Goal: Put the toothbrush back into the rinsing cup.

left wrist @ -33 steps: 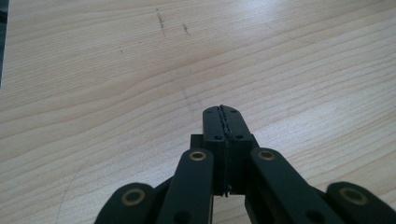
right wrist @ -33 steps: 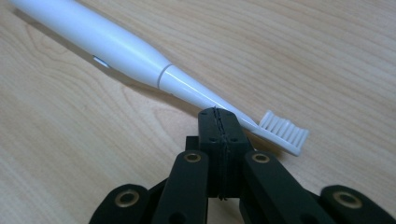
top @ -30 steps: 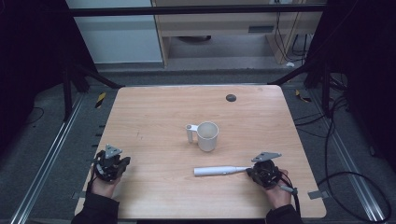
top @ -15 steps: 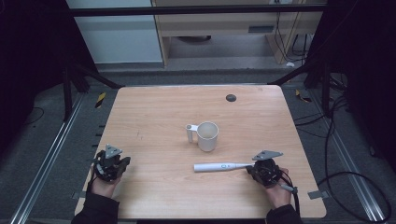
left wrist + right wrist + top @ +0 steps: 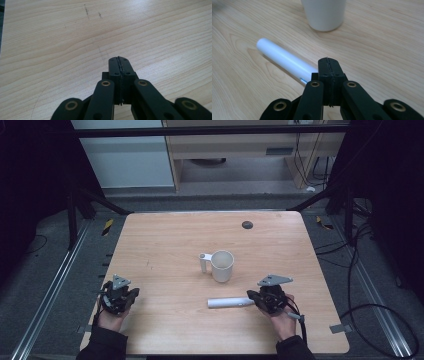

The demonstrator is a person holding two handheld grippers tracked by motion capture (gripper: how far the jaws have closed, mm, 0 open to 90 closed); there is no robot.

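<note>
Both tongs pressed together, empty: left gripper (image 5: 120, 296) near the table's (image 5: 165, 240) front-left corner, right gripper (image 5: 270, 296) near its front edge. White tube (image 5: 231, 302) lies mid-table toward the front, just beside the right tips, mug (image 5: 221, 265) close behind. Risk: closed tips could nudge the tube, rolling it away or into the mug.

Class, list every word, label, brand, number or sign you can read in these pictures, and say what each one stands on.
None: no readable text stands on the white mug, the white cylinder, the wooden table or the black claws.
Too small to tell: a small blue mark on the cylinder, seen in the right gripper view.
</note>
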